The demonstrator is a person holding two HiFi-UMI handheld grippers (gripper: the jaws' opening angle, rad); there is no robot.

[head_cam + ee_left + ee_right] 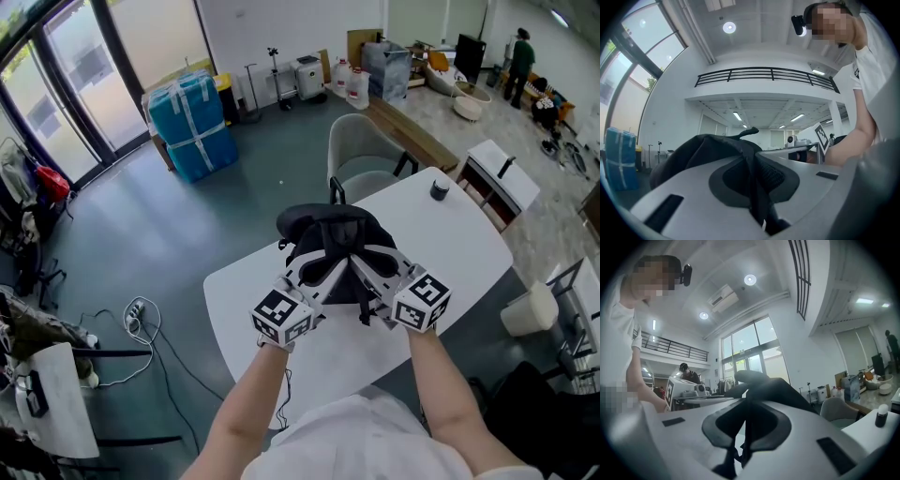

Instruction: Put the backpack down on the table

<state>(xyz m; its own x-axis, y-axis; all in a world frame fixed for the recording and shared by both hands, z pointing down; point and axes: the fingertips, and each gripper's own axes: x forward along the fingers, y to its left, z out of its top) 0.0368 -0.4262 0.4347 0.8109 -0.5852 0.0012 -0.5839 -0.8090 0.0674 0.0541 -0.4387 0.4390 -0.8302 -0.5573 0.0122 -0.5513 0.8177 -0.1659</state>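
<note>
A black backpack (330,234) hangs over the white table (469,248), held between both grippers. In the head view I cannot tell whether its bottom touches the tabletop. My left gripper (323,270) is shut on a black strap of the backpack (708,150), and the fabric runs down between the jaws of the left gripper (753,161). My right gripper (373,272) is shut on another black strap, which shows as a thin dark band between the jaws of the right gripper (747,405). The backpack (776,391) bulges just beyond them. The two grippers sit close together and point level.
A small dark bottle (440,189) stands on the table's far right part, also in the right gripper view as the bottle (881,414). A grey chair (361,155) is tucked at the far edge. A blue wrapped box (195,122), floor cables (141,314) and a white bin (530,309) surround the table.
</note>
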